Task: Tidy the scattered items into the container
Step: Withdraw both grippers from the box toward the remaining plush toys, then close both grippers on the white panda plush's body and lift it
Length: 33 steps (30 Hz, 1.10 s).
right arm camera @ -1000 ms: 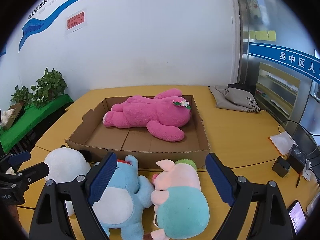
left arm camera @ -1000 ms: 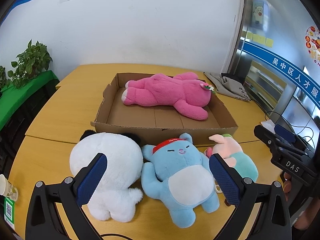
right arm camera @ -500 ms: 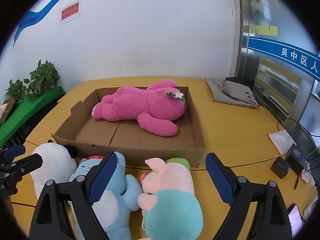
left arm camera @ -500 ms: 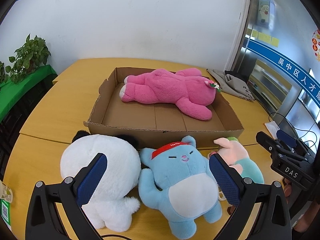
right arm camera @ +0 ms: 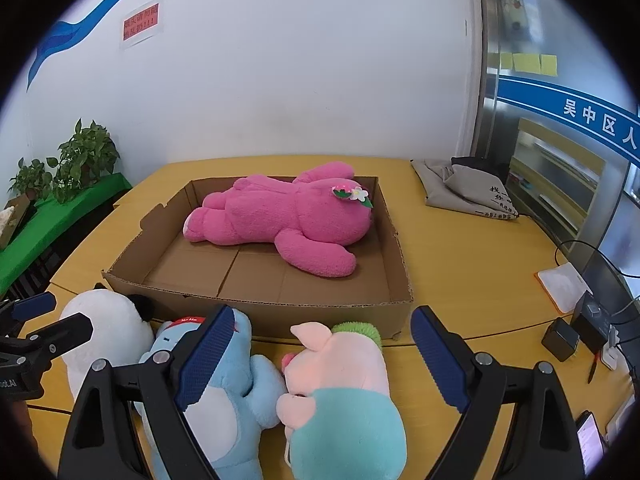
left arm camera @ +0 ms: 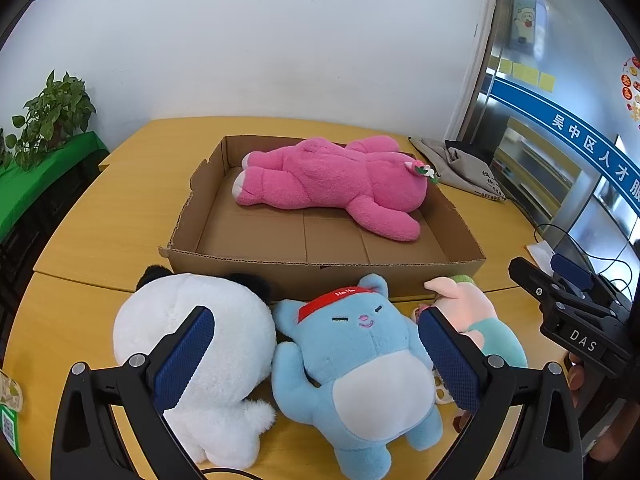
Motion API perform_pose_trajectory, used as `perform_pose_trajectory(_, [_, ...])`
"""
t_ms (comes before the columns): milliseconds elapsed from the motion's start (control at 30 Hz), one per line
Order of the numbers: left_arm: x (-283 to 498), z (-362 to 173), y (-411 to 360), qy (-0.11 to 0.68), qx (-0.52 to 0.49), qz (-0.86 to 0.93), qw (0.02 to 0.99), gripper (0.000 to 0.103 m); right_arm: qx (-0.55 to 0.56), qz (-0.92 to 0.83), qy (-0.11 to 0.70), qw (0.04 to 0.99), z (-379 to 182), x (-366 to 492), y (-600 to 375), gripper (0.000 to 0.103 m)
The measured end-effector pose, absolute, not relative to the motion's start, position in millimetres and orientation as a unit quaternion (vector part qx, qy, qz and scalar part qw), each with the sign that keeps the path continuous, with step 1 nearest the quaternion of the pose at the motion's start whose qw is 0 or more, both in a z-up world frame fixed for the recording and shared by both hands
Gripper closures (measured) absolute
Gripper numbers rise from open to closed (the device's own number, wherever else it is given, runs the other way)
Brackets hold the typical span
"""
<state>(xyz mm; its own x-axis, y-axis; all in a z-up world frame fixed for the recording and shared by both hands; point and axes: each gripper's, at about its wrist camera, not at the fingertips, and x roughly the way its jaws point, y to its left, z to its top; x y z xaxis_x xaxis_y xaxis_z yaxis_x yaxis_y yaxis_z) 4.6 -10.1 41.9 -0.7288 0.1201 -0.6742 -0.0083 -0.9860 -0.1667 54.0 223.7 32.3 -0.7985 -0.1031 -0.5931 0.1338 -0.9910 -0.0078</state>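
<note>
Three soft toys lie on the yellow table [left arm camera: 92, 240], lined up against the near wall of the cardboard box [left arm camera: 320, 272]. One pink bear [left arm camera: 332, 184] lies inside the box, toward its far right; the near and left floor is bare.

Toys outside, largest first: white panda [left arm camera: 192, 344] on the left, blue cat [left arm camera: 360, 360] in the middle, pink pig [right arm camera: 340, 384] on the right. All three touch their neighbours.

Left gripper [left arm camera: 320, 360]: jaws wide apart, empty, hovering over the seam between panda and cat. Right gripper [right arm camera: 320, 356]: jaws wide apart, empty, over the pig and the cat's arm.

Step in hand, as I judge it: approach for the next pick; nothing gripped yet.

Next move likely calls for lowering onto one toy only, closing on its body, lifting over the box wall. Crowding means a neighbour may drag along.
</note>
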Motion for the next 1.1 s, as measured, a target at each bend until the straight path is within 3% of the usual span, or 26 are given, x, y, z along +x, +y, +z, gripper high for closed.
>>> perform_pose_trajectory(1100, [12,32,-43,-0.094,-0.385,0.918,0.027,0.0,0.329,-0.942,0.03,0.067,19,51,207,0.013])
